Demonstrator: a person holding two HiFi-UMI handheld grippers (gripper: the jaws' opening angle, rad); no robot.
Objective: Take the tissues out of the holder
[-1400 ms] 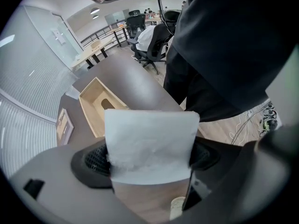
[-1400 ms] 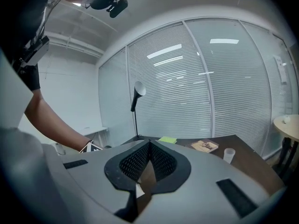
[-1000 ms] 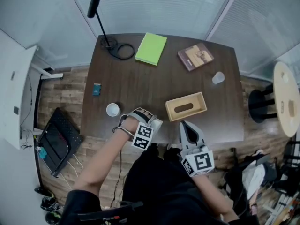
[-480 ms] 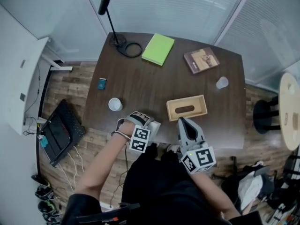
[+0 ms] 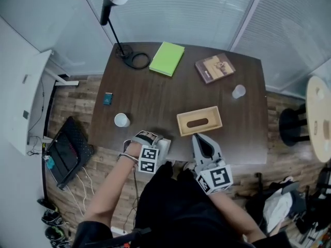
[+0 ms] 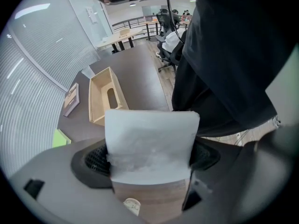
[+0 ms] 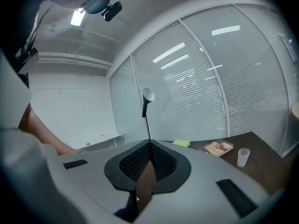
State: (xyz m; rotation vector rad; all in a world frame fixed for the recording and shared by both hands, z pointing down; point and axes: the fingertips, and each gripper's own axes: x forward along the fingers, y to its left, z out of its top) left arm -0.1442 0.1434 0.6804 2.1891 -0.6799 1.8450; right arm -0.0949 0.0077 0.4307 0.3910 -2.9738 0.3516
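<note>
The wooden tissue holder [image 5: 199, 121] lies on the dark table [image 5: 155, 97] near its front edge, its oval slot up; it also shows in the left gripper view [image 6: 100, 99]. My left gripper [image 5: 158, 148] points steeply down over the front edge, left of the holder. Its jaws stand wide, shut on a white pack of tissues [image 6: 149, 143] that fills the gap between the pads [image 6: 96, 160]. My right gripper [image 5: 203, 141] is just in front of the holder, held nearly level. It is shut [image 7: 149, 146] with nothing between its pads.
A white paper cup [image 5: 122, 120] stands left of my left gripper. Further back are a small blue thing [image 5: 107, 98], a lamp base with cable [image 5: 126, 53], a green notebook [image 5: 167, 58], a brown book [image 5: 214, 67] and a clear cup [image 5: 238, 91]. A black bag [image 5: 67, 151] lies on the floor.
My left gripper has rolled with the tissue pack and drifted slightly toward the table's front edge. The right gripper has stayed almost still.
</note>
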